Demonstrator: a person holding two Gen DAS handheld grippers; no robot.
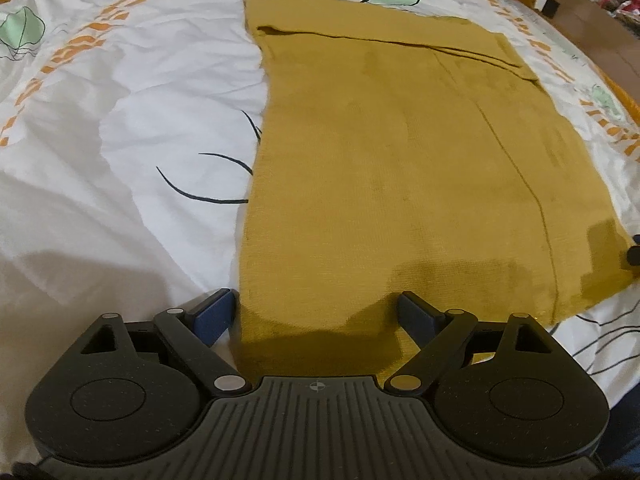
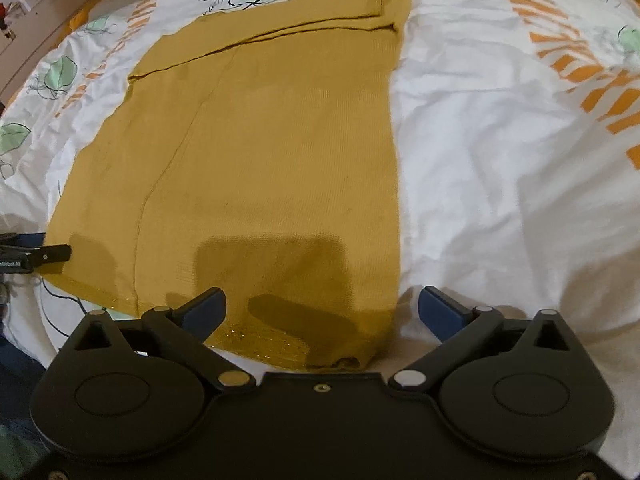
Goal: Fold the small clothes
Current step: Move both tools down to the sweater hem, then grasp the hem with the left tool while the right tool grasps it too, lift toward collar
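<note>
The left gripper (image 1: 316,312) is spread wide with nothing held, its blue-padded fingers (image 1: 214,314) set astride the near left corner of a mustard-yellow knitted garment (image 1: 384,168); whether the pads touch the cloth cannot be told. The right gripper (image 2: 322,308) is likewise wide open and empty, positioned over the garment's (image 2: 256,152) near right corner, one pad over the cloth and the other over the bedding just beside the edge. The left gripper's tip (image 2: 48,254) is seen at the far left of the right wrist view, at the garment's near edge. The garment is laid flat and lengthwise down the middle of the bed, folded to a long rectangle, with a lengthwise seam or fold line along one side and a narrow folded band across the far end. Its weave is fine and ribbed, with a frayed near hem. Beneath it a crumpled white bedsheet (image 1: 120,120) is spread, printed with green leaf shapes, orange dashes and thin dark lines. A wooden bed frame (image 1: 580,8) is visible beyond the far corner.
</note>
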